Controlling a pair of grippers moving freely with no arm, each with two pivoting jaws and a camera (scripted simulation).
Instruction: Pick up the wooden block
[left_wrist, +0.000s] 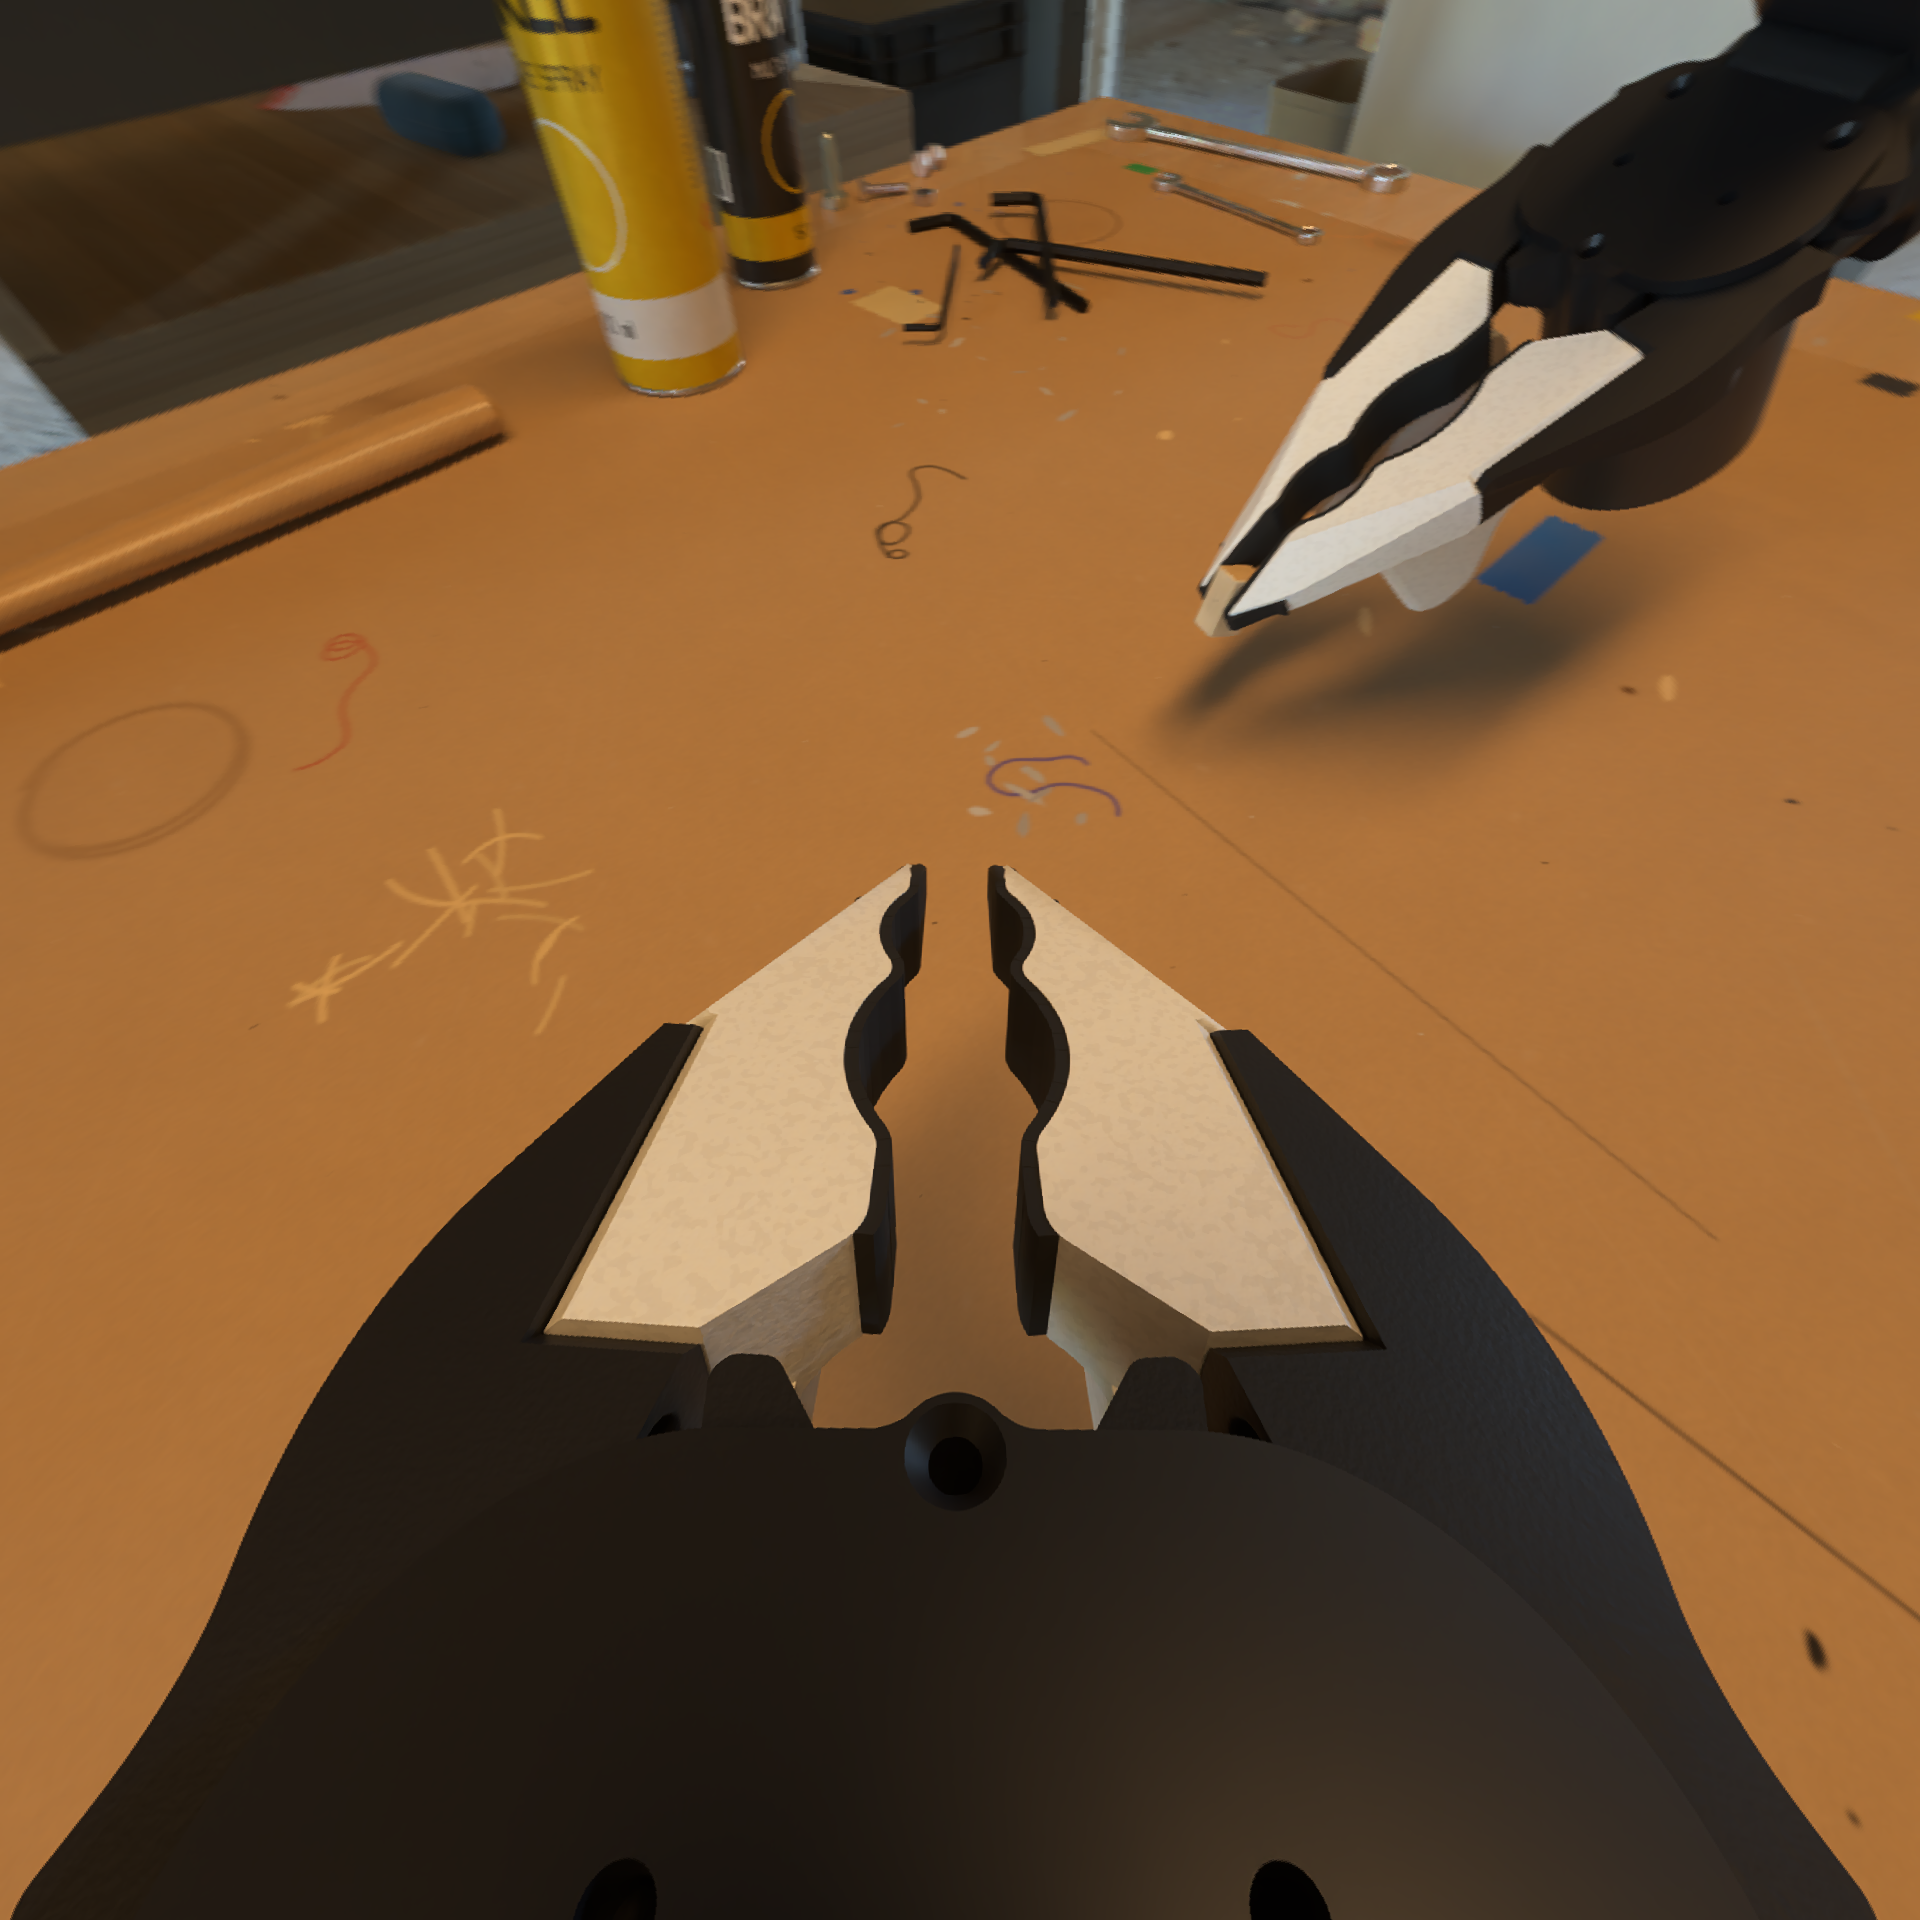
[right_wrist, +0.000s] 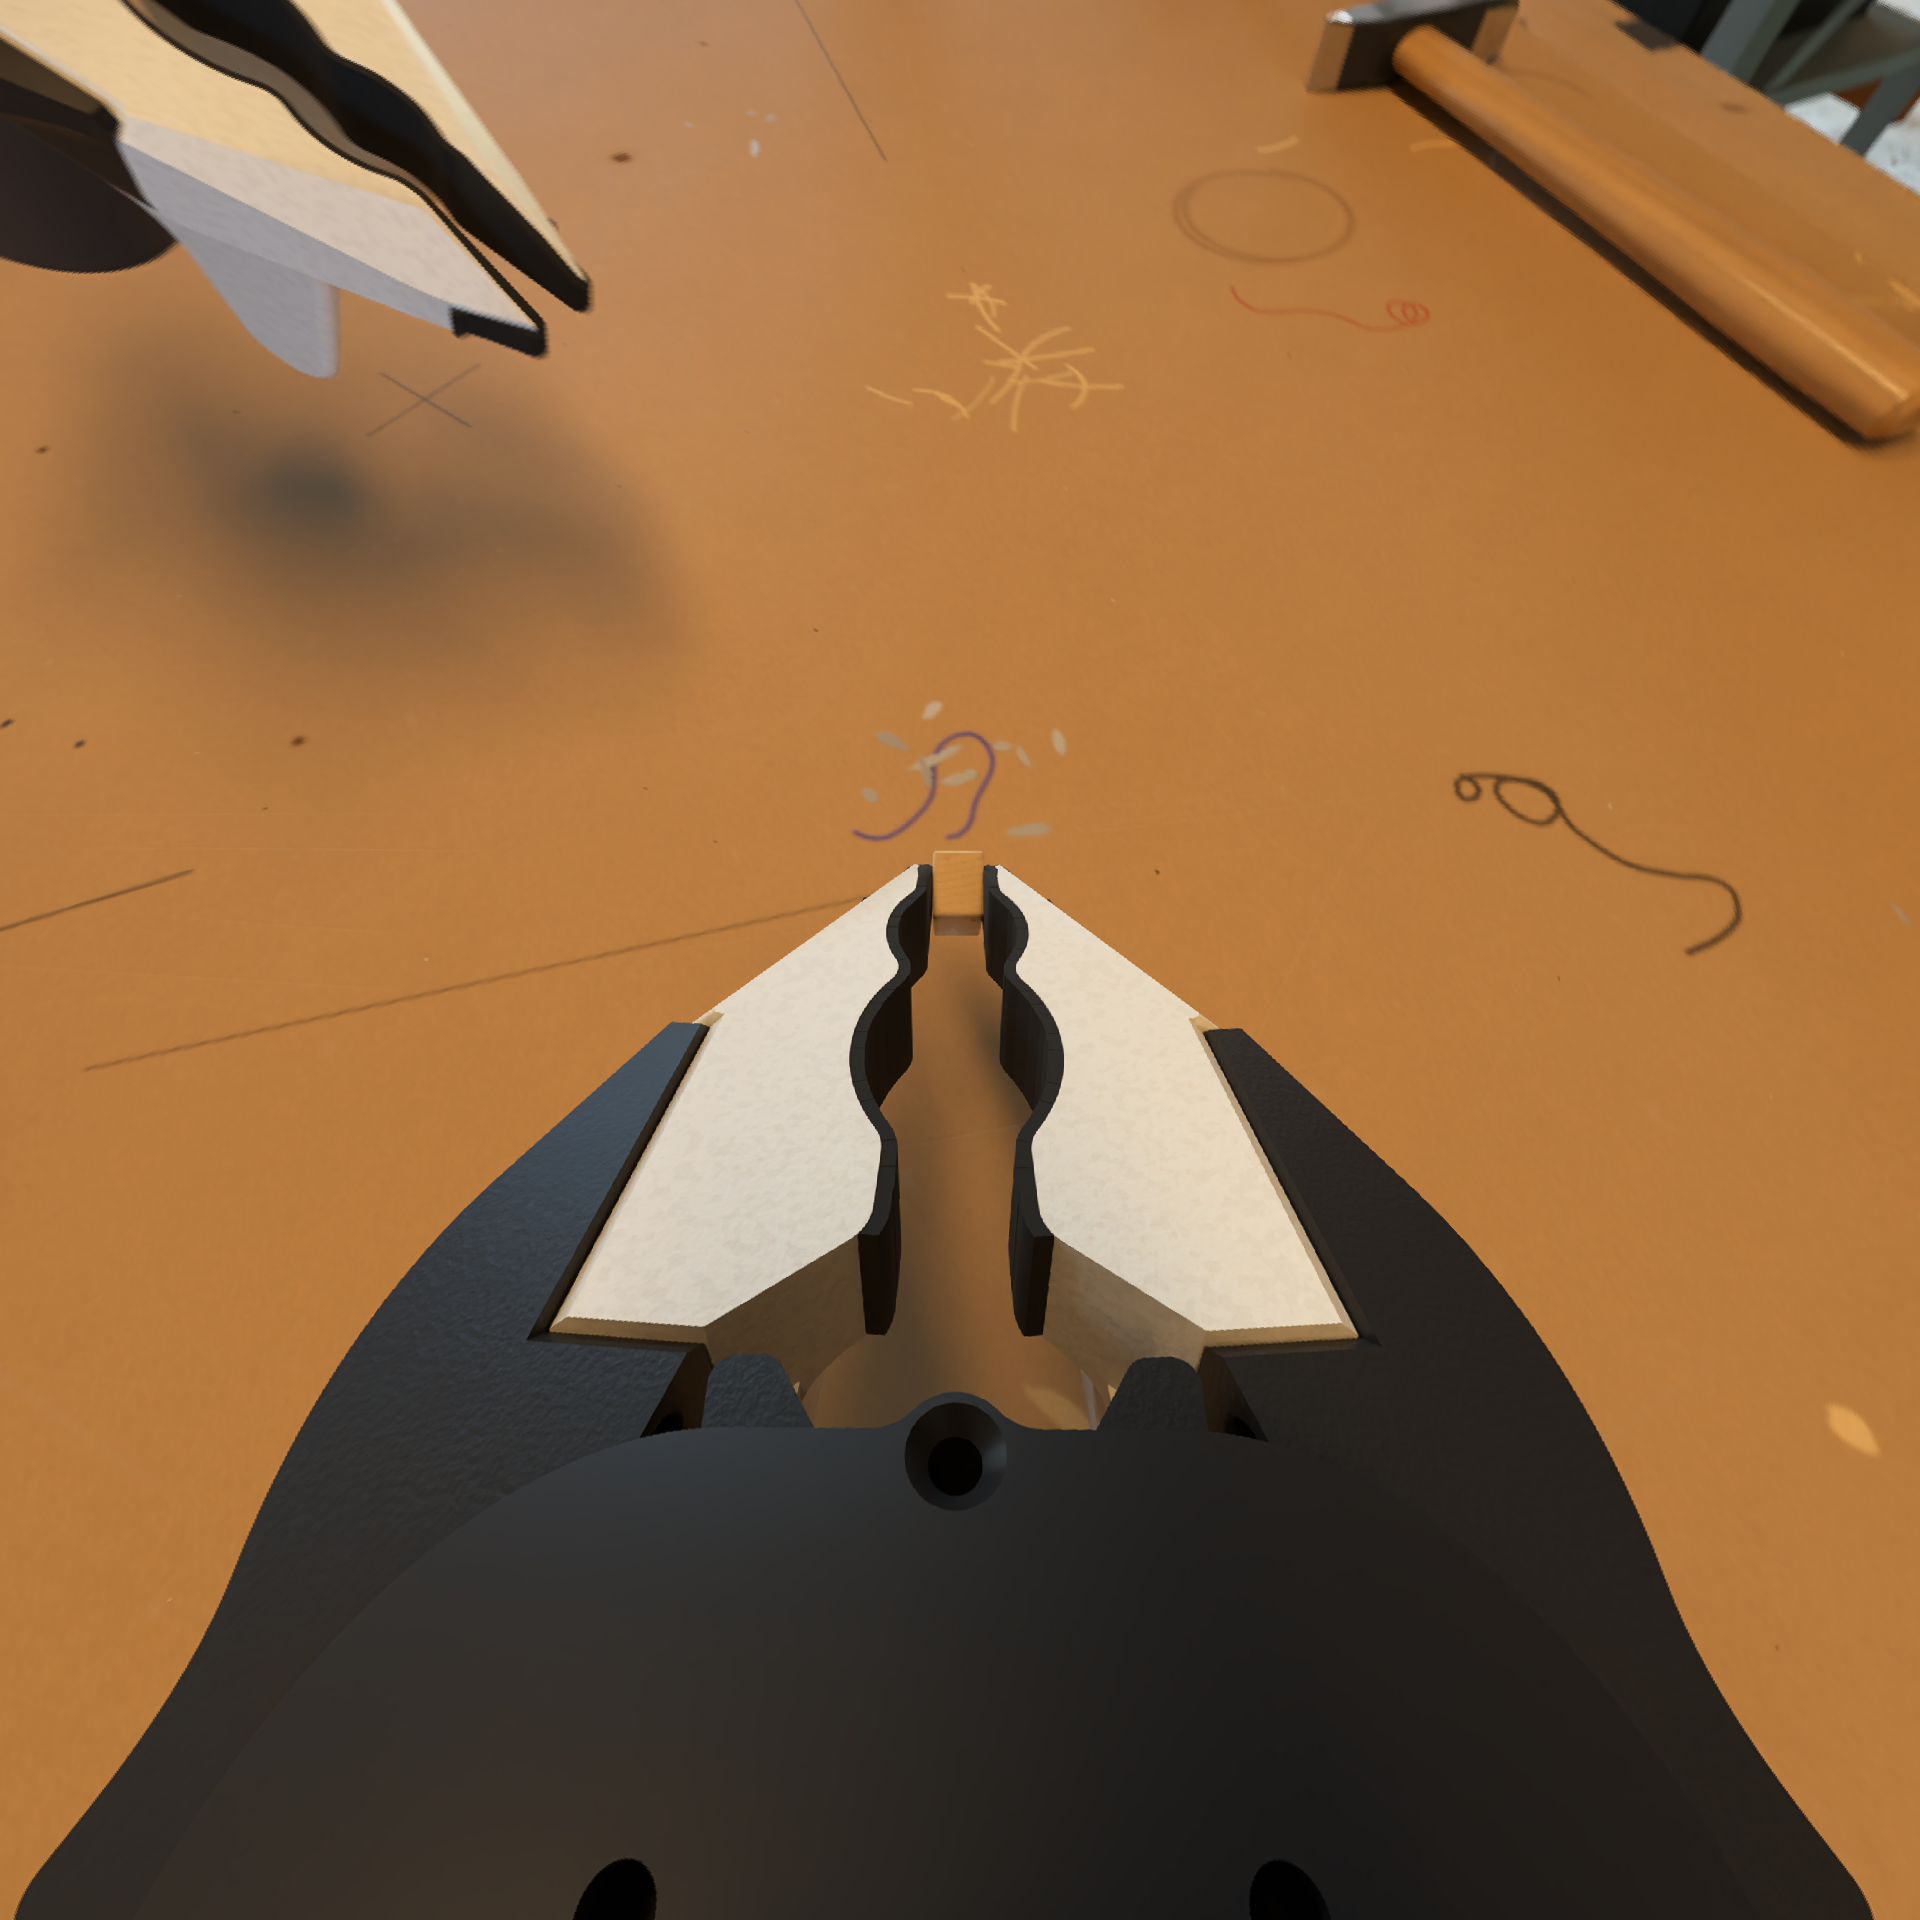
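The wooden block (right_wrist: 956, 891) is a small tan cube pinched between the tips of my right gripper (right_wrist: 956, 899). In the left wrist view the right gripper (left_wrist: 1236, 601) hangs above the orange-brown table (left_wrist: 644, 665) at the upper right. The block (left_wrist: 1210, 613) sticks out at its tips, and its shadow lies on the table below. My left gripper (left_wrist: 956, 883) is empty, with a narrow gap between its fingers, and hovers over the table's middle. It also shows at the top left of the right wrist view (right_wrist: 540, 317).
A yellow spray can (left_wrist: 644, 208) and a black can (left_wrist: 764, 156) stand at the far left. Black hex keys (left_wrist: 1039, 255) and wrenches (left_wrist: 1257, 156) lie at the far side. A hammer with a wooden handle (right_wrist: 1662, 208) lies near the table edge. A blue tape patch (left_wrist: 1538, 556) sits under the right gripper.
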